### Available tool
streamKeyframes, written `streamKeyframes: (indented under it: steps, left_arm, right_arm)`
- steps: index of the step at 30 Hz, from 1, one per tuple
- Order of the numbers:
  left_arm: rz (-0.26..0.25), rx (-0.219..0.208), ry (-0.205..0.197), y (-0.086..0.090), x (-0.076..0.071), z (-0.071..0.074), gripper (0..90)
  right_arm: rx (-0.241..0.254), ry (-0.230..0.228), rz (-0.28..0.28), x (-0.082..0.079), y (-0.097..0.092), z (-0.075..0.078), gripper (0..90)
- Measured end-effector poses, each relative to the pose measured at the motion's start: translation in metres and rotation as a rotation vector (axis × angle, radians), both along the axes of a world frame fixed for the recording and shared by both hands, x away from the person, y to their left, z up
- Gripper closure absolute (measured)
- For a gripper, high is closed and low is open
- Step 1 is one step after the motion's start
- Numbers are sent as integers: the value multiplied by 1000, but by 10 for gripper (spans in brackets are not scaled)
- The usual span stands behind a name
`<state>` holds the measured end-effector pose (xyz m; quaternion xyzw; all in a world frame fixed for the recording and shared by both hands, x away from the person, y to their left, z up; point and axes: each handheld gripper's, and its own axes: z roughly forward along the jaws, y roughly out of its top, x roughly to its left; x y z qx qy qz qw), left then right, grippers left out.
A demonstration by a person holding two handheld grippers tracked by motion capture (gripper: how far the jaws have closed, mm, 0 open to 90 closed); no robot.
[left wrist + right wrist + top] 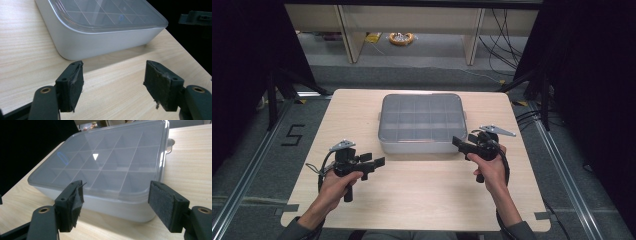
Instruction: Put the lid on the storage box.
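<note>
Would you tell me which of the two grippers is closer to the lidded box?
The right gripper: its open jaws nearly reach the box at the front right corner. The left gripper, also open, sits farther back over bare table.

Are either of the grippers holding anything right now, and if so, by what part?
Nothing is held. The left gripper and the right gripper both have their jaws open, short of the lidded compartment box.

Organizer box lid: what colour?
Clear, slightly grey-tinted lid over a white box; the divider grid shows through. Best in the right gripper view.
</note>
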<state>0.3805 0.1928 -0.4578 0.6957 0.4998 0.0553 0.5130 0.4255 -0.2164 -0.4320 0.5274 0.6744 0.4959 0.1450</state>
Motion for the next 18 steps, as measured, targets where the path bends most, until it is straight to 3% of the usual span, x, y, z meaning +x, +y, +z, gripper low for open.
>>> streamKeyframes:
  steps: [4,5,6,7,8,9,12,14,17,18]
  left_arm:
    - [-6,10,-8,0,-4,-2,303]
    - [-7,12,-12,-1,-6,-3,300]
    - [-11,21,-14,-2,-9,-5,297]
    - [-20,25,-17,-2,-10,-6,293]
    - [-20,25,-17,-2,-10,-6,290]
    - [-20,28,-20,-3,-12,-7,290]
    - [-42,27,-15,-4,-16,-11,267]
    - [-65,14,-6,-4,-20,-14,247]
    - [-86,16,-12,-4,-25,-16,189]
    - [-86,16,-12,-4,-25,-16,165]
  right_arm:
    - [-11,8,3,-4,0,-2,290]
    - [14,30,-3,-9,3,-2,285]
    - [-10,7,14,-8,1,-4,282]
    - [-3,40,14,-12,2,-3,277]
    - [-3,40,14,-12,2,-3,277]
    - [-14,10,16,-11,1,-7,270]
    - [-15,52,28,-20,1,-9,232]
    - [-12,45,37,-22,1,-13,158]
    - [-20,50,69,-29,2,-16,158]
    - [11,77,62,-33,4,-16,157]
